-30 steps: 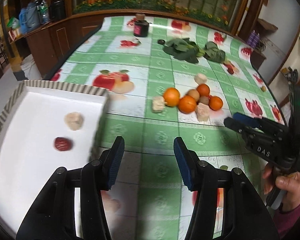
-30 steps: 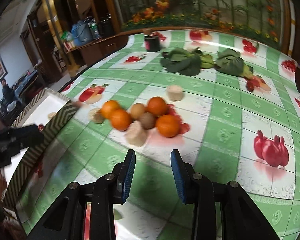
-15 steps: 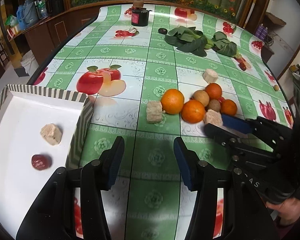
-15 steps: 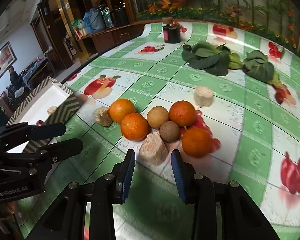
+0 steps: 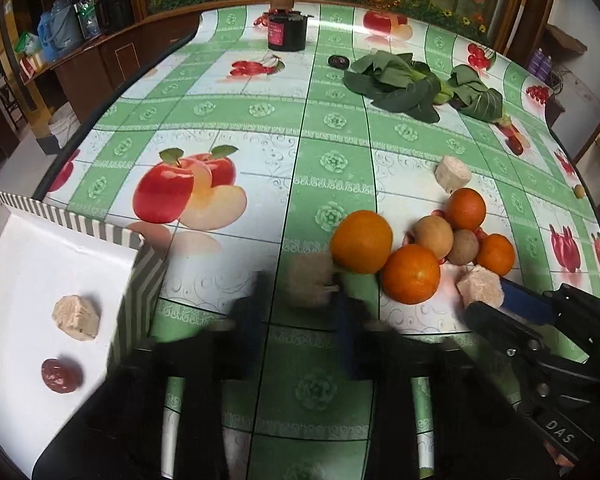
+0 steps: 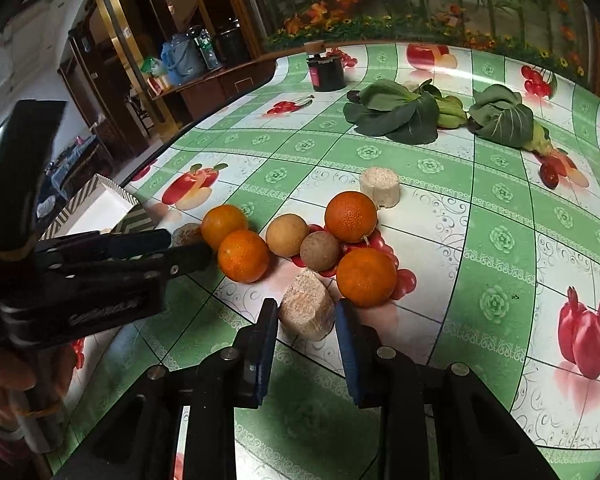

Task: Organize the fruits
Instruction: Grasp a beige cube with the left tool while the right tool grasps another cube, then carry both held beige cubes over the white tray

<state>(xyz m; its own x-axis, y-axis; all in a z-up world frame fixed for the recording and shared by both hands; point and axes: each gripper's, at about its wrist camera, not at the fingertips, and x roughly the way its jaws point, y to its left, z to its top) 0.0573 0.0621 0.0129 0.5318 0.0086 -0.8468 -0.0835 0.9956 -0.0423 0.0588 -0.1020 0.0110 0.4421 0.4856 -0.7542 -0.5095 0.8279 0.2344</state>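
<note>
Several oranges and two brown round fruits sit in a cluster on the fruit-print tablecloth, with pale beige chunks around them. My left gripper is open and blurred, its fingers on either side of a beige chunk left of the oranges. My right gripper is open with another beige chunk between its fingers; whether they touch it is unclear. A white tray with a striped rim holds a beige chunk and a red date.
Leafy greens and a dark jar lie at the far side of the table. A third beige chunk sits behind the oranges. A small red fruit lies right. The table edge runs along the left.
Both grippers have moved forward to the fruit cluster. The left one now straddles the left beige chunk, the right one the near chunk. The tray has slid left in the left view.
</note>
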